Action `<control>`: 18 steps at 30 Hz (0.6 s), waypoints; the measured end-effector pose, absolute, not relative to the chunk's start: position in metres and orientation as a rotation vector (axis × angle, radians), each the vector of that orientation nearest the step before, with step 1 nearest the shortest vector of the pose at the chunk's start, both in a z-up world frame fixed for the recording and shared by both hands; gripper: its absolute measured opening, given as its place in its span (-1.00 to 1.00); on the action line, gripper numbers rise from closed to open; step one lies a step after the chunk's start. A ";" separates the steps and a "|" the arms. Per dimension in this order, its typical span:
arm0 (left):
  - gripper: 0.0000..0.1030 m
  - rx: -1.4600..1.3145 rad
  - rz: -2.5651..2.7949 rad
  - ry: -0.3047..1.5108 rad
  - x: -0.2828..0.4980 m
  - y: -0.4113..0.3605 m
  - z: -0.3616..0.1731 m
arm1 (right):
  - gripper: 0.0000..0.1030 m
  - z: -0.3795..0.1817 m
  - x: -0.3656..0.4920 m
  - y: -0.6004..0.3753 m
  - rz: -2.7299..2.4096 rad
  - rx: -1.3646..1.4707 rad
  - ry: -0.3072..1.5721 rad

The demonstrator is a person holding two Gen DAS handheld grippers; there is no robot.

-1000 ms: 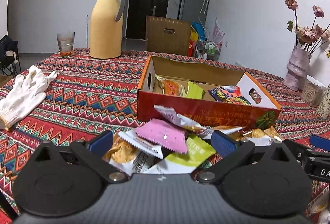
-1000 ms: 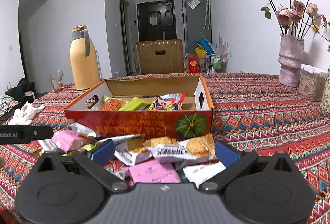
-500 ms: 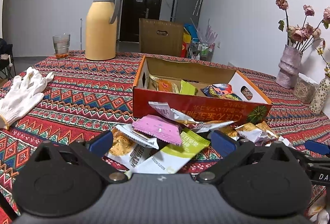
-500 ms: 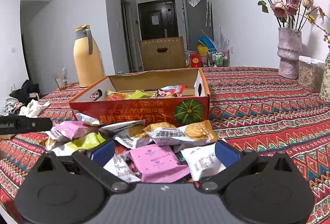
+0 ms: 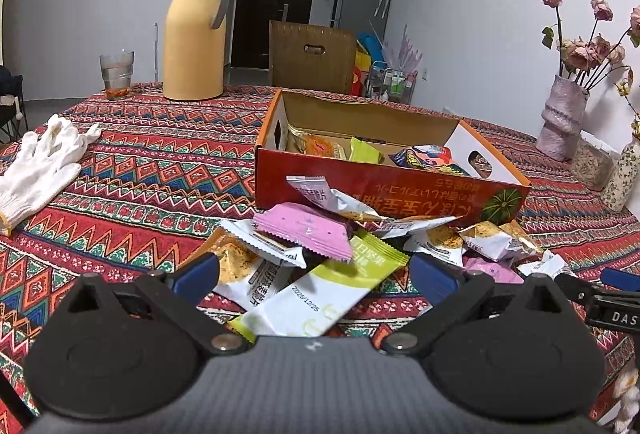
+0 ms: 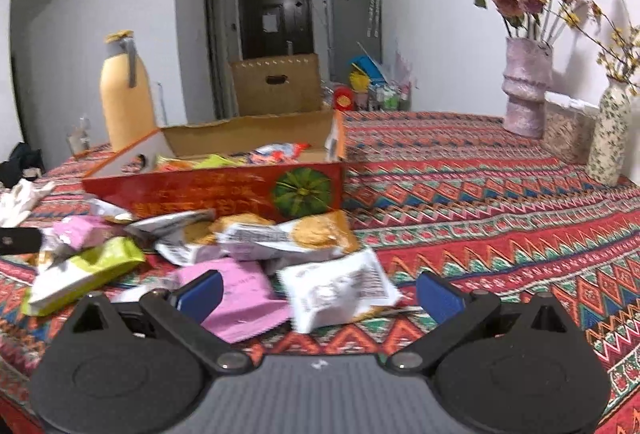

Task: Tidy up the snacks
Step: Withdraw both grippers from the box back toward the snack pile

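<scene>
Both claws sit lower and closer to the snack pile than a second ago, so the packets loom larger in each wrist view. Left claw [image 5: 314, 276] stands apart, empty, its blue fingers either side of a green-and-white packet [image 5: 320, 294] printed "2025/1/26". Right claw [image 6: 318, 292] also stands apart, empty, over a pink packet [image 6: 240, 308] and a white packet [image 6: 340, 290]; its view is motion-blurred.

Container: one open cardboard box [image 5: 384, 190], red front with upside-down gold characters and a green pumpkin emblem, on the patterned table [image 5: 160, 170]. Contents: an orange packet [image 5: 320, 146], a green packet [image 5: 364, 152], a multicoloured packet [image 5: 428, 156] and a foil one at the left end.

Loose snacks lie on the table against the box front: a pink packet [image 5: 304, 230], biscuit packets [image 6: 288, 236] with barcodes, others overlapping. Their print is too small to read.

Right claw's body, seen from the left view, bears "DAS", cut off.

A glass [image 5: 116, 74] holds a little reddish matter.
</scene>
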State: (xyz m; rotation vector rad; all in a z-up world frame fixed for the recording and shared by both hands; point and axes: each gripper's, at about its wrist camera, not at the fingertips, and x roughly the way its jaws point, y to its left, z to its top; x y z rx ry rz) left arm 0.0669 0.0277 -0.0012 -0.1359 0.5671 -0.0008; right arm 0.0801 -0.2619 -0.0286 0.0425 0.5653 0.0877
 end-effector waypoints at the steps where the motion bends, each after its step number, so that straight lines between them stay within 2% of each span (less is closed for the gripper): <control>1: 1.00 -0.136 0.000 0.569 0.067 0.028 -0.001 | 0.91 -0.030 0.083 -0.263 0.086 0.035 0.570; 3: 1.00 -0.134 0.006 0.573 0.068 0.028 -0.001 | 0.86 -0.031 0.090 -0.265 0.088 0.011 0.578; 5: 1.00 -0.134 0.007 0.574 0.068 0.028 -0.001 | 0.64 -0.032 0.099 -0.266 0.102 -0.008 0.599; 18: 1.00 -0.131 0.018 0.573 0.067 0.030 0.000 | 0.39 -0.052 0.136 -0.258 0.169 -0.111 0.699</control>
